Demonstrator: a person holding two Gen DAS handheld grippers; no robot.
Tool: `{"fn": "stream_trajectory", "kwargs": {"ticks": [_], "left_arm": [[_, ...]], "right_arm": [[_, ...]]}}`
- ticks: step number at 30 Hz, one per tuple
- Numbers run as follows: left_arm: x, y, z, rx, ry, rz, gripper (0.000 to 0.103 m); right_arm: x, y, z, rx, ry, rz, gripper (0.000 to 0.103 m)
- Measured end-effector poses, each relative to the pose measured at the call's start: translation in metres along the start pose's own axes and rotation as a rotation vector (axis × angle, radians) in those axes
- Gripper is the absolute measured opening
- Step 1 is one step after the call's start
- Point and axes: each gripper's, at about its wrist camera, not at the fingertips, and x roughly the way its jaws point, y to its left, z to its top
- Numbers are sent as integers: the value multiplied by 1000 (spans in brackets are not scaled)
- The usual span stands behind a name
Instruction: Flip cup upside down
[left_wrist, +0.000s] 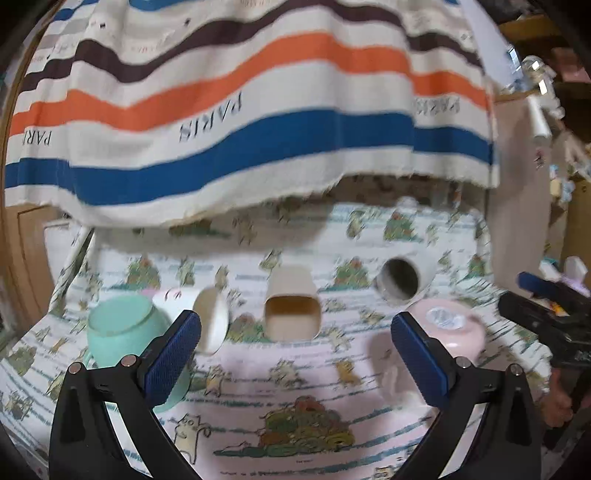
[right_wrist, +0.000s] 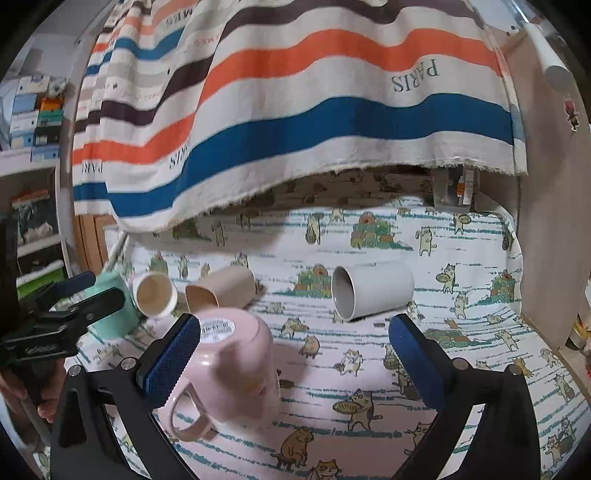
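Observation:
Several cups lie on the cat-print cloth (left_wrist: 295, 373). A pink mug (right_wrist: 236, 369) stands upside down, its labelled base up and handle toward me; it also shows in the left wrist view (left_wrist: 448, 325). A mint cup (left_wrist: 122, 332) stands upside down at the left. A white cup (left_wrist: 203, 317), a beige square cup (left_wrist: 291, 306) and a grey-white cup (right_wrist: 373, 293) lie on their sides. My left gripper (left_wrist: 295, 350) is open and empty above the cloth. My right gripper (right_wrist: 295, 354) is open and empty, its left finger (right_wrist: 173, 354) beside the pink mug.
A striped PARIS cloth (right_wrist: 314, 110) hangs low over the back of the table. A wooden panel (right_wrist: 550, 221) stands at the right edge. Shelves with boxes (right_wrist: 33, 110) stand at the left. The left gripper (right_wrist: 62, 317) shows in the right wrist view.

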Motion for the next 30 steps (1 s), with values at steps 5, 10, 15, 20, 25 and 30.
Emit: {"fn": "stream_trajectory", "kwargs": {"ticks": [5, 10, 15, 20, 25, 30], "left_arm": [[-1, -6, -1, 25, 1, -8, 102], [-1, -3, 0, 10, -2, 16, 102], [0, -4, 1, 20, 0, -8, 102], [0, -2, 2, 17, 0, -3, 102], [0, -2, 1, 17, 0, -3, 102], [0, -1, 2, 17, 0, -1, 102]], "right_arm": [[0, 9, -1, -45, -1, -18, 102], [-1, 6, -1, -34, -1, -40, 102], [-1, 5, -1, -33, -1, -43, 102], [-1, 5, -1, -32, -1, -43, 102], [-1, 5, -1, -32, -1, -43, 102], [-1, 5, -1, -32, -1, -43, 102]]}}
